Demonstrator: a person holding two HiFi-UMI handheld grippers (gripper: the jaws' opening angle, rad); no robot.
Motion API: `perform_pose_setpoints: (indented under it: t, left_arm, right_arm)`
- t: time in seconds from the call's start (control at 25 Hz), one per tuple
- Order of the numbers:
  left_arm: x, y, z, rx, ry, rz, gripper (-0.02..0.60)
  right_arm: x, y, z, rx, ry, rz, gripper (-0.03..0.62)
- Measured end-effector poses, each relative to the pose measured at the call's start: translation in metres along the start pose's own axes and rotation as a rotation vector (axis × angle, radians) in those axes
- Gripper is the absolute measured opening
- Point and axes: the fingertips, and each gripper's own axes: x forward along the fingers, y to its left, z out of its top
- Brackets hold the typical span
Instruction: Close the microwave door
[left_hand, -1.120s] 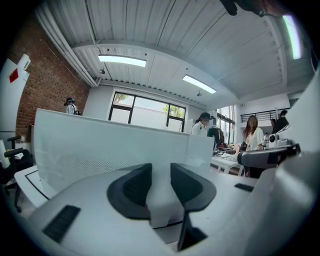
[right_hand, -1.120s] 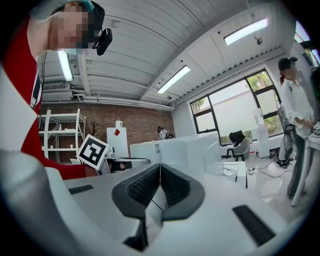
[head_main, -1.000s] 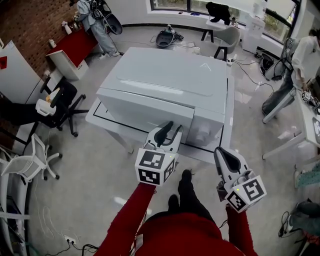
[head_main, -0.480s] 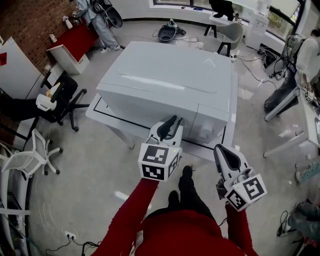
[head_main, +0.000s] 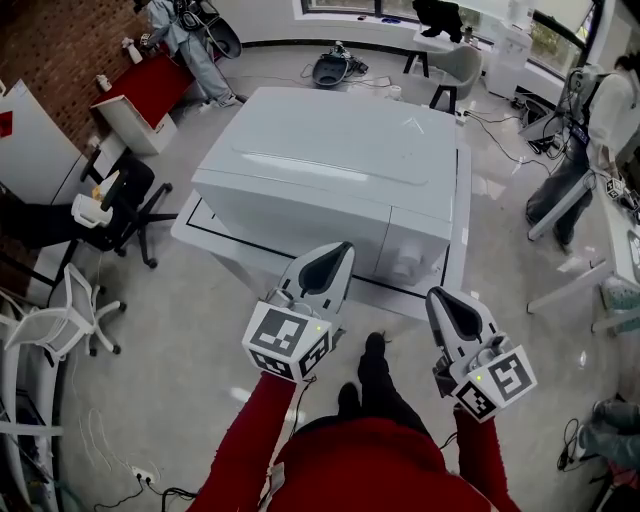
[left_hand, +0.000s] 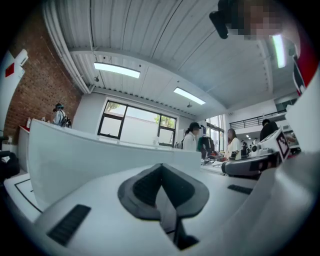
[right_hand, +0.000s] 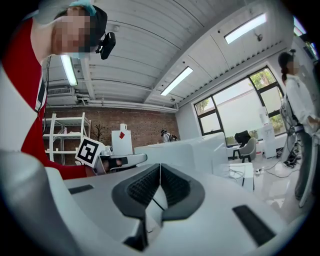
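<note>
Table (head_main: 192, 232) mostly hidden under microwave (head_main: 340, 165)

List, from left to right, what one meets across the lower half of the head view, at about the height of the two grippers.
white mesh chair → left gripper → right gripper → white table. The person's shoes are left out, because they overlap the left gripper.

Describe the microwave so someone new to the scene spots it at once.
Mid-floor stands a low white table edged with a black line. The microwave is the big white box covering most of it. Only it has a round knob on its front right panel.
</note>
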Motion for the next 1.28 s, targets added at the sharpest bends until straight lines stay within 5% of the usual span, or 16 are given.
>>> perform_pose_setpoints:
  t: [0.2, 0.52, 1.28]
  left_arm:
    - [-0.048, -0.012, 0.013, 0.011, -0.052, -0.055, 0.011]
    - [-0.11, -0.014, -0.001, -0.015, -0.027, 0.011, 0.011]
    - [-0.139, -0.048, -0.011, 0.034, -0.001, 0.016, 0.01]
  right_arm:
    - [-0.007, 0.012, 0.008, -0.012, -0.013, 0.031, 0.015]
    - [-0.022, 0.027, 0.009, -0.006, -0.023, 0.053, 0.014]
    - [-0.043, 0.051, -0.013, -0.001, -0.017, 0.046, 0.012]
